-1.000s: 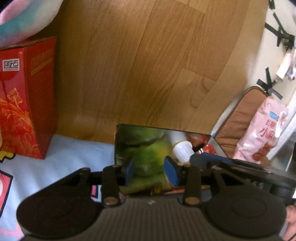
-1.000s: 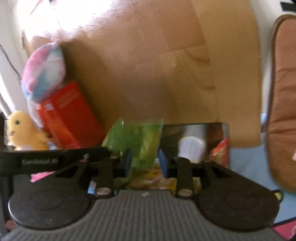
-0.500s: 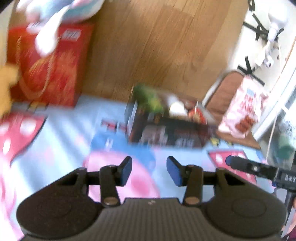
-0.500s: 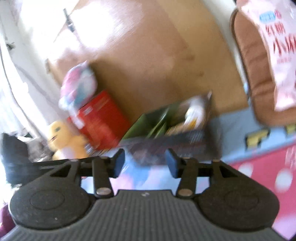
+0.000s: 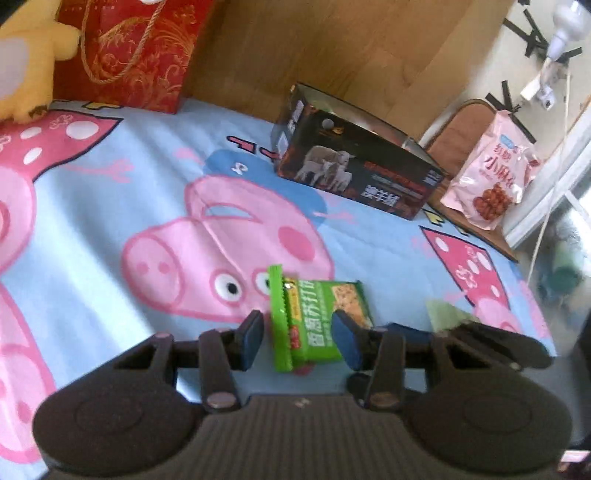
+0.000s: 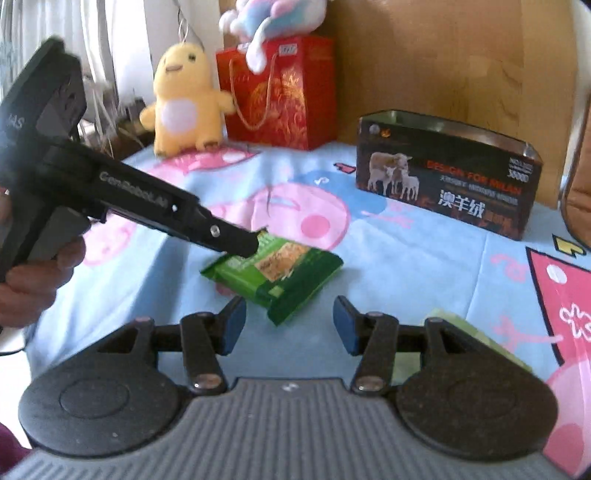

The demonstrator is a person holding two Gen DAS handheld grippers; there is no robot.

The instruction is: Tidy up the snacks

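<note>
A green cracker packet (image 5: 314, 321) lies on the cartoon-pig sheet (image 5: 110, 206). My left gripper (image 5: 299, 332) straddles its near end with the jaws closing. The right pad overlaps the packet's edge, while a narrow gap shows at the left pad. From the right wrist view, the left gripper (image 6: 243, 243) reaches in over the far end of the same packet (image 6: 280, 273), held by a hand (image 6: 33, 280). My right gripper (image 6: 290, 325) stands open just short of the packet, with nothing between its fingers. The dark sheep-picture box (image 5: 354, 173) (image 6: 443, 177) stands open-topped at the back.
A pale green packet (image 6: 476, 332) lies by the right gripper's right finger. A red gift bag (image 6: 277, 92), a yellow plush (image 6: 181, 99) and a pastel plush (image 6: 273, 18) stand at the back left. A pink snack bag (image 5: 487, 173) leans on a brown cushion, right of the box.
Both grippers have drawn back from the open box and dropped toward the sheet. A green packet on the sheet now sits between the left fingers. The right jaws have widened.
</note>
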